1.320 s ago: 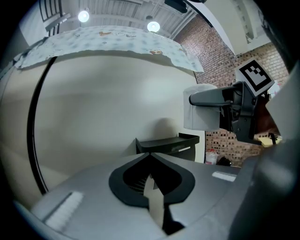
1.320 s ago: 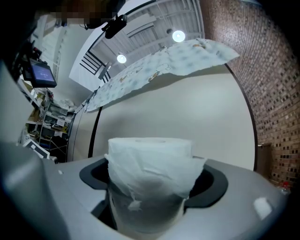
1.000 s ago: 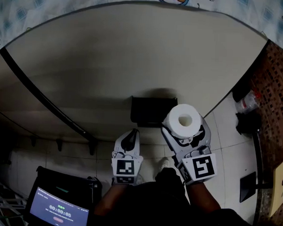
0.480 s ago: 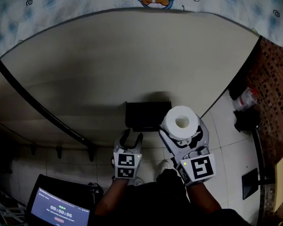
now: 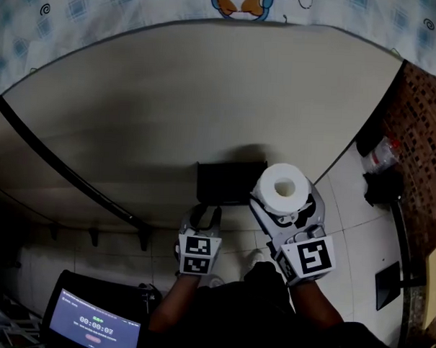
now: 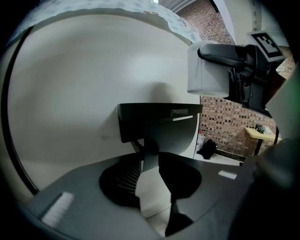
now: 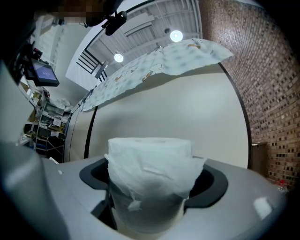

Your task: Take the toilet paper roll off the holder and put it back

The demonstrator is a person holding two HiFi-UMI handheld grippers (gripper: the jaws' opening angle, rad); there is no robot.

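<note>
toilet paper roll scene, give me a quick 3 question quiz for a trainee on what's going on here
1. True or false: the white toilet paper roll sits on the black wall-mounted holder.
2. In the head view, where is the holder relative to the roll? A) to its left B) to its right C) hidden behind it
3. Short answer: what is gripping the roll?

Key
1. False. The roll is off the holder and held in the air beside it.
2. A
3. The right tongs, shut on the roll's sides.
</note>
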